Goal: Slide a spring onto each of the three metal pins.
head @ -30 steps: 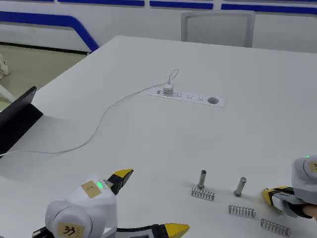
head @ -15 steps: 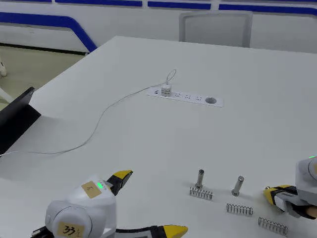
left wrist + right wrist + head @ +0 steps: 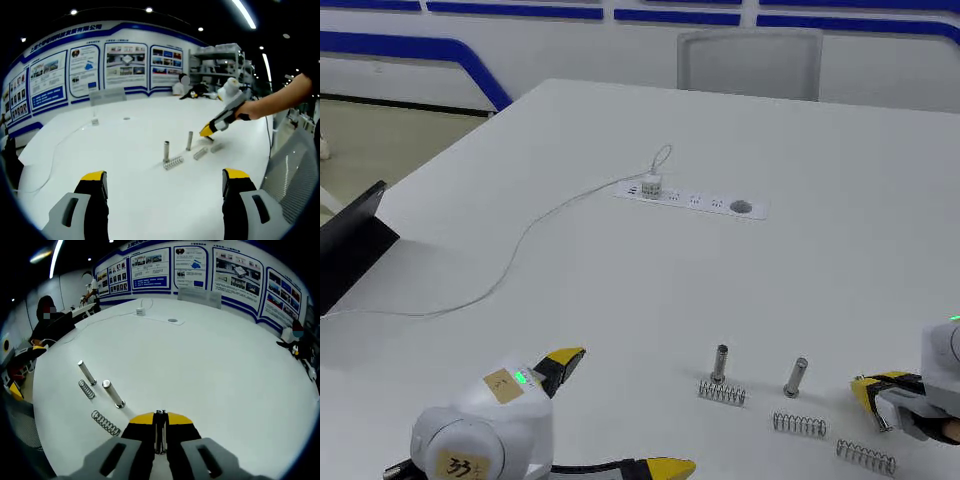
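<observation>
Two metal pins point(image 3: 719, 362) point(image 3: 796, 376) stand upright on the white table. A spring point(image 3: 722, 392) lies at the foot of the left pin, a second spring point(image 3: 799, 424) lies in front of the right pin, and a third spring point(image 3: 866, 457) lies further right. My right gripper point(image 3: 876, 398) hovers right of the pins, shut on a third metal pin point(image 3: 159, 437) held between its jaws. My left gripper point(image 3: 615, 415) stands wide open at the near left with nothing in it. In the left gripper view the right gripper point(image 3: 210, 131) sits just beyond the pins point(image 3: 166, 150).
A white power strip point(image 3: 692, 200) with a plugged charger and a long cable point(image 3: 515, 255) lies mid-table. A dark tablet point(image 3: 350, 245) leans at the left edge. A grey chair point(image 3: 748, 60) stands at the far side. Bare table point(image 3: 620, 300) lies between the strip and the pins.
The head camera has shifted a little. Neither gripper, the pins nor the springs have visibly moved.
</observation>
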The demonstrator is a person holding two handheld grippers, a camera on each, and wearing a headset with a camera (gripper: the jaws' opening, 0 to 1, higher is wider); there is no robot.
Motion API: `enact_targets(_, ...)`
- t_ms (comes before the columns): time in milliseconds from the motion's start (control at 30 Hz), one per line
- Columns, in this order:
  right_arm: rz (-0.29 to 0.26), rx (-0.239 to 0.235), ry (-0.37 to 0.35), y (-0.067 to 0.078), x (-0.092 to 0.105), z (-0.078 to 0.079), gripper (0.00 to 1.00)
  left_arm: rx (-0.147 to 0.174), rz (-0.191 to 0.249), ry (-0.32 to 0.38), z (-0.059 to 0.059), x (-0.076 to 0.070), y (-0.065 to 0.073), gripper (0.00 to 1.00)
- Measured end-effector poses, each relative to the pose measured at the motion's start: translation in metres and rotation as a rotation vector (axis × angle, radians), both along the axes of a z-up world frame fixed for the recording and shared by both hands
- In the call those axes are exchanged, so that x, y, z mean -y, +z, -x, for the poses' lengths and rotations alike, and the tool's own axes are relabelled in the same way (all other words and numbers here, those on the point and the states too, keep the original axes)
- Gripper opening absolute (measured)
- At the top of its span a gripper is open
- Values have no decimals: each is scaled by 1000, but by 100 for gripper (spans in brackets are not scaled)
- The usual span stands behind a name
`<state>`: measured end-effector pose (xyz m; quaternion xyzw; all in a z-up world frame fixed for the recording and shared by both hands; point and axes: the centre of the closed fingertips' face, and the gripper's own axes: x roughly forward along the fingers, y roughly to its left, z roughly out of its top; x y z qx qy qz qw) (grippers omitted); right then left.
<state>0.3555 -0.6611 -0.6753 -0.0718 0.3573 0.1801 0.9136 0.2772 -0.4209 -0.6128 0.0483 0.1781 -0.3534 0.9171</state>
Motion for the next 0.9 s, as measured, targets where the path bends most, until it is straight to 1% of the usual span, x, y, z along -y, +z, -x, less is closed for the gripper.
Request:
enact_targets(167, -9, 10, -7, 5, 2, 2, 7, 0, -3, -3, 0, 0, 0, 97)
enact_targets(533, -1, 39, 2, 12, 6, 4, 7, 5, 0, -2, 0, 0, 1, 97)
enact_targets(667, -14, 56, 5, 16, 4, 3, 7, 4, -5, -8, 0, 1, 0, 97)
enact_targets(900, -7, 66, 4, 17, 5, 4, 7, 3, -6, -8, 1, 1, 0, 97)
